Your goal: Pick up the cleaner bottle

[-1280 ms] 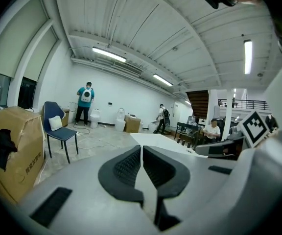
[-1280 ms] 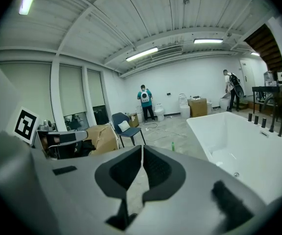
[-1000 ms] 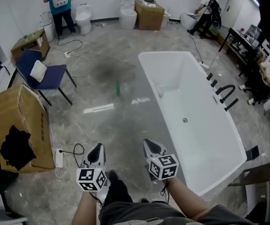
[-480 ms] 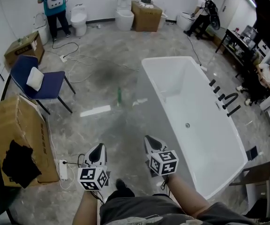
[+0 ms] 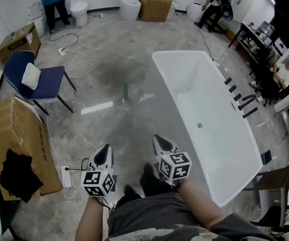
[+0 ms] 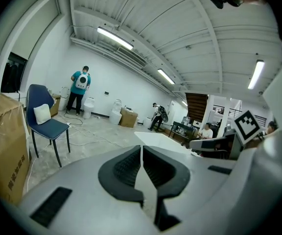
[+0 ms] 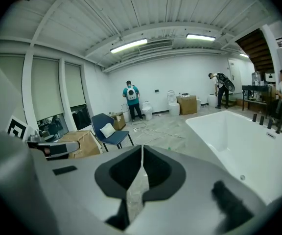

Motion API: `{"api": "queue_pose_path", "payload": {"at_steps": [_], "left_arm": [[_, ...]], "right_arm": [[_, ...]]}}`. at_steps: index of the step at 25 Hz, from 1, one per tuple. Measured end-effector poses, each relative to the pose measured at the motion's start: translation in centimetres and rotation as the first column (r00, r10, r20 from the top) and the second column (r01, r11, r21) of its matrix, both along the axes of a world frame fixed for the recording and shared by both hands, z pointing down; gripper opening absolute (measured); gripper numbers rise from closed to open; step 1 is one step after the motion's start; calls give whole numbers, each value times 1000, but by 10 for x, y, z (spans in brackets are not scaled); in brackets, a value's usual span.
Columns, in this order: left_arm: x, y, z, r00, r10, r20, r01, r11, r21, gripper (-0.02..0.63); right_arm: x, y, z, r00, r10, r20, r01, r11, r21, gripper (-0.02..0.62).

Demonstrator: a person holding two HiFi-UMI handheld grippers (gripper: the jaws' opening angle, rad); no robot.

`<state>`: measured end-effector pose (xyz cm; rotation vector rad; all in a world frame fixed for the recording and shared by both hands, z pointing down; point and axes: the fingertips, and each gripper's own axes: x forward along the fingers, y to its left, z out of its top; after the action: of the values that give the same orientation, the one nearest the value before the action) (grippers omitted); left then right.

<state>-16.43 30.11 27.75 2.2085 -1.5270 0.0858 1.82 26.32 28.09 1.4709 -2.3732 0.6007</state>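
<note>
At centre frame, the green cleaner bottle (image 5: 126, 93) stood well beyond the clenched, empty left gripper (image 5: 104, 152) and right gripper (image 5: 160, 142), so approaching, then opening, seemed next.

The grey marbled floor (image 5: 119, 139) carries a long white bathtub (image 5: 209, 99), stretching from one to four o'clock of the head view's middle. A slim green bottle (image 5: 126, 93) stands upright near the middle at eleven o'clock, with a flat white strip (image 5: 97, 108) lying at its eight o'clock. A blue chair (image 5: 46, 82) stands at ten o'clock and a large cardboard box (image 5: 21, 129) at nine, a white power strip (image 5: 65, 177) just beside the box. White cables (image 5: 92, 59) loop at eleven. Far off at twelve stand a toilet (image 5: 131, 6) and a brown box (image 5: 154, 6).
</note>
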Motion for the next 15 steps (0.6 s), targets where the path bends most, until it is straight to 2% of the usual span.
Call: {"api": "queue_pose_path", "payload": {"at_steps": [8,12,15], "left_arm": [[-21,-27,0,998,-57,37,57,998,1,26],[-34,-60,3,993,-102,65,103,995,-4,26],[-28,-93,8,992,-84,89,86,996,-16,26]], "right_arm": [[-17,-45,12,999,-38,38,39,999,-18,26],[-26,-88,20,996,-79,49,80,997,-11,26],[-22,-126,27,995,-74,71,76,997,-22,26]]}}
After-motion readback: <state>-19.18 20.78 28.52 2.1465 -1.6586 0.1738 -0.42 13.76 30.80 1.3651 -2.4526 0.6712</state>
